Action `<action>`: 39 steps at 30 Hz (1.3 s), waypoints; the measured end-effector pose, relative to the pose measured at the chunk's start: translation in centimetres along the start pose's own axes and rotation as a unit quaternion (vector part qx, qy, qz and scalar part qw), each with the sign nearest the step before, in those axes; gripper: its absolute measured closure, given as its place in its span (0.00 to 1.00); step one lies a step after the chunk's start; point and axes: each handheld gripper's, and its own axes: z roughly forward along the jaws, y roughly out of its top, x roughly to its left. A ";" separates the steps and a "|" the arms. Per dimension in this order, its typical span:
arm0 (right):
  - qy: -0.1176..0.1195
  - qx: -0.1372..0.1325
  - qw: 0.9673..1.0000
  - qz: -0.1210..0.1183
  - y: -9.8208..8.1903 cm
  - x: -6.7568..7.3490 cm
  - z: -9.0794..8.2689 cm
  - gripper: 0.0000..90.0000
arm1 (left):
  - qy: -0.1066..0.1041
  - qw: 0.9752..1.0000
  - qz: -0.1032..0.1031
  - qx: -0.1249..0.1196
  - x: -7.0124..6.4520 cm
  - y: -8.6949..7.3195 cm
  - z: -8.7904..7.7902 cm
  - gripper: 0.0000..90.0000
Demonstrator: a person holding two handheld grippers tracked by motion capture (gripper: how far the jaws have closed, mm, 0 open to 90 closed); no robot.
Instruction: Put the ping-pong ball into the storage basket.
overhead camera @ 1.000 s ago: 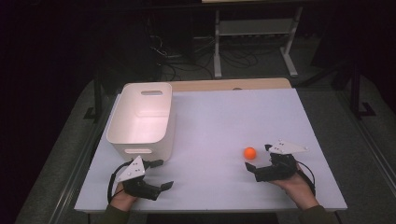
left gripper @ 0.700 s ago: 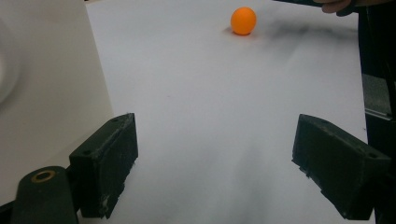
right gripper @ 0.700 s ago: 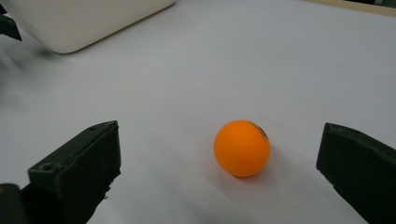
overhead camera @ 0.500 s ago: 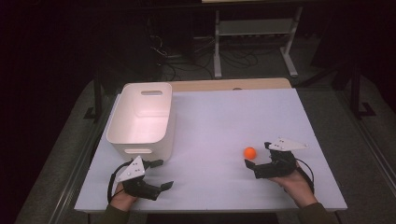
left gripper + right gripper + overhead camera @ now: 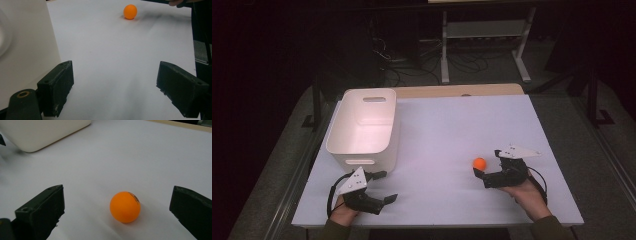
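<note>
Orange ball (image 5: pixel 479 163) rests on white table (image 5: pixel 447 130), right of centre, round, no long axis. Right gripper (image 5: pixel 490 165) spread wide, ball between its jaws, untouched. Left gripper (image 5: pixel 384 187) spread, just beside white bin (image 5: pixel 362 131). Bare tabletop between ball and bin.

One orange ball (image 5: pixel 479 163), one white bin (image 5: pixel 362 128), one table (image 5: pixel 452 125), two grippers: left (image 5: pixel 382 187), right (image 5: pixel 487 164).

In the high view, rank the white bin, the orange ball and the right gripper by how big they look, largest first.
1. white bin, by far the largest.
2. right gripper, much smaller than the bin, with open jaws.
3. orange ball, the smallest, a small dot just beside the gripper's jaws.
</note>
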 end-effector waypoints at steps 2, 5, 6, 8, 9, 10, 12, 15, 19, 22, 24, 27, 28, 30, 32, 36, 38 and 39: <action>-0.001 0.000 1.000 0.001 0.1 -0.1 0.1 0.00 | 0.000 1.000 0.000 0.000 0.0 0.0 0.0 0.16; -0.001 0.000 1.000 0.001 0.2 -0.1 0.2 0.00 | 0.000 1.000 0.000 -0.001 0.0 0.0 0.0 0.16; -0.001 0.001 1.000 0.001 0.2 -0.1 0.3 0.00 | 0.000 1.000 -0.001 -0.001 0.0 0.0 0.0 0.16; -0.002 0.001 1.000 0.001 0.2 -0.1 0.4 0.00 | 0.000 1.000 -0.001 -0.001 0.0 0.0 0.0 0.16; -0.002 0.002 1.000 0.000 0.3 -0.2 0.4 0.00 | 0.000 1.000 -0.001 -0.001 0.0 0.0 0.0 0.16; -0.002 0.002 1.000 0.001 0.3 -0.2 0.5 0.00 | 0.000 1.000 0.000 -0.001 0.0 0.0 0.0 0.16; -0.002 0.002 1.000 0.001 0.3 -0.2 0.5 0.00 | 0.000 1.000 0.000 -0.001 0.0 0.0 0.0 0.16; -0.003 0.003 1.000 0.002 0.4 -0.3 0.6 0.00 | 0.000 1.000 -0.001 -0.001 0.0 0.0 0.0 0.16; -0.006 0.002 1.000 0.002 0.5 -0.5 0.7 0.00 | 0.000 1.000 -0.001 -0.002 0.0 0.0 0.0 0.16; -0.007 0.002 1.000 0.003 0.7 -0.6 0.9 0.00 | 0.000 1.000 -0.001 -0.003 0.0 0.0 0.0 0.16; -0.008 0.002 1.000 0.003 0.8 -0.7 1.0 0.00 | 0.000 1.000 -0.002 -0.004 0.0 0.0 -0.1 0.16; -0.007 0.002 1.000 0.004 0.9 -0.8 1.2 0.00 | 0.000 1.000 -0.002 -0.005 0.0 0.0 -0.1 0.16; -0.008 0.002 1.000 0.005 1.0 -0.8 1.2 0.00 | 0.000 1.000 -0.002 -0.005 0.0 0.0 -0.1 0.16; -0.008 0.002 1.000 0.006 1.1 -0.9 1.3 0.00 | 0.000 1.000 -0.001 -0.004 0.0 0.0 -0.1 0.16; -0.007 0.002 1.000 0.005 1.2 -1.0 1.4 0.00 | 0.000 1.000 -0.002 -0.005 0.0 0.0 -0.1 0.16; -0.007 0.001 1.000 0.007 1.4 -1.1 1.7 0.00 | 0.000 1.000 -0.002 -0.005 0.0 0.0 -0.1 0.16; -0.007 0.001 1.000 0.009 1.4 -1.1 1.8 0.00 | 0.000 1.000 -0.002 -0.005 0.0 0.0 -0.1 0.16; -0.007 0.001 1.000 0.009 1.4 -1.1 1.8 0.00 | 0.000 1.000 -0.002 -0.004 0.0 0.0 -0.1 0.16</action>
